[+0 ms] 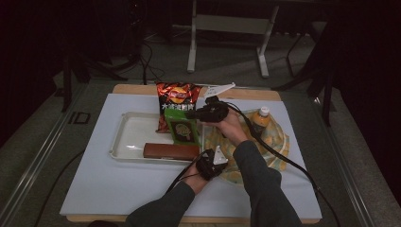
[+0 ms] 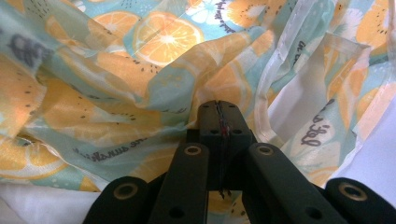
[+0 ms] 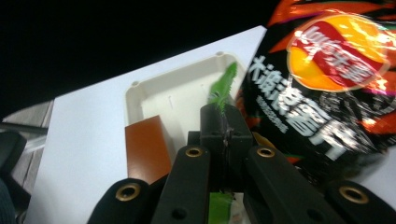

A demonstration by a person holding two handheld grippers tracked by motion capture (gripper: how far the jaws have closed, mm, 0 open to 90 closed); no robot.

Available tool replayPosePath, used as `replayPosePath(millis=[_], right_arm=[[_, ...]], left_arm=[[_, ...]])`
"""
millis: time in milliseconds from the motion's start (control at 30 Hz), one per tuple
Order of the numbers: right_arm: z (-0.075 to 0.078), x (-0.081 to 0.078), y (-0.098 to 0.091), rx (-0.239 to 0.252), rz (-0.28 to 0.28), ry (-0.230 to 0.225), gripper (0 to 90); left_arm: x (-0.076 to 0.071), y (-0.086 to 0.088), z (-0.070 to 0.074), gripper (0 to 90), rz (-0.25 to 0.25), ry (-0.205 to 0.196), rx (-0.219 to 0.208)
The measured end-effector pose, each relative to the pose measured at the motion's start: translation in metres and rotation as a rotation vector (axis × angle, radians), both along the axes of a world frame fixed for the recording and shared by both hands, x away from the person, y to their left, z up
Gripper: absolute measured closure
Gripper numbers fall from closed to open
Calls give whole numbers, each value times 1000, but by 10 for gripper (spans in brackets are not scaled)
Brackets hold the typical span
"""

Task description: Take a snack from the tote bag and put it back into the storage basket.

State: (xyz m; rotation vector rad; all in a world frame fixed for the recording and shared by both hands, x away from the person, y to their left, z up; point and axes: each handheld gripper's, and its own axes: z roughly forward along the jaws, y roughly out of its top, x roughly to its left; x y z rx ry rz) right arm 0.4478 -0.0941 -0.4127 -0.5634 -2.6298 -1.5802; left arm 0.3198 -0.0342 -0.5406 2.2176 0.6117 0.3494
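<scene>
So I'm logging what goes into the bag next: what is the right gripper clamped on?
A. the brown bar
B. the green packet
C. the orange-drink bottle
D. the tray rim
B: in the right gripper view, the right gripper is shut on the crimped edge of the green packet, above the tray.

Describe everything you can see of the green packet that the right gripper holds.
The green packet is a flat, glossy pouch with a pale round picture on its front. It stands tilted at the right end of the white tray, in front of the chip bag. The right gripper is shut on its jagged top edge. Its print is too small to read.
</scene>
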Motion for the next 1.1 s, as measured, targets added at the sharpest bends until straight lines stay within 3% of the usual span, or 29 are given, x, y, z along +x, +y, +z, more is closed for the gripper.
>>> replayPosePath(millis=[67,100,133,200,567,667,833,933,1100], right_arm=[[-2,1,-1,-44,-15,-10,895],[-2,1,-1,-44,-15,-10,895],[-5,1,-1,-100,-21,-21,892],[-9,0,-1,-120,-25,-24,890],[-9,3,-1,-144,-71,-48,872],[-10,5,0,-156,-108,-61,805],[-10,5,1,-149,-106,-61,746],[-9,5,-1,-163,-152,-75,675],[-6,2,-3,-161,-164,-90,604]], left_arm=[[0,0,0,887,4,-1,-3],[0,0,0,887,4,-1,-3],[0,0,0,887,1,-2,-1],[0,0,0,887,0,1,-1],[0,0,0,887,2,-3,-1],[0,0,0,887,1,-3,0],[0,0,0,887,1,-3,0],[-1,0,0,887,3,-4,-2],[-1,0,0,887,0,-4,0]])
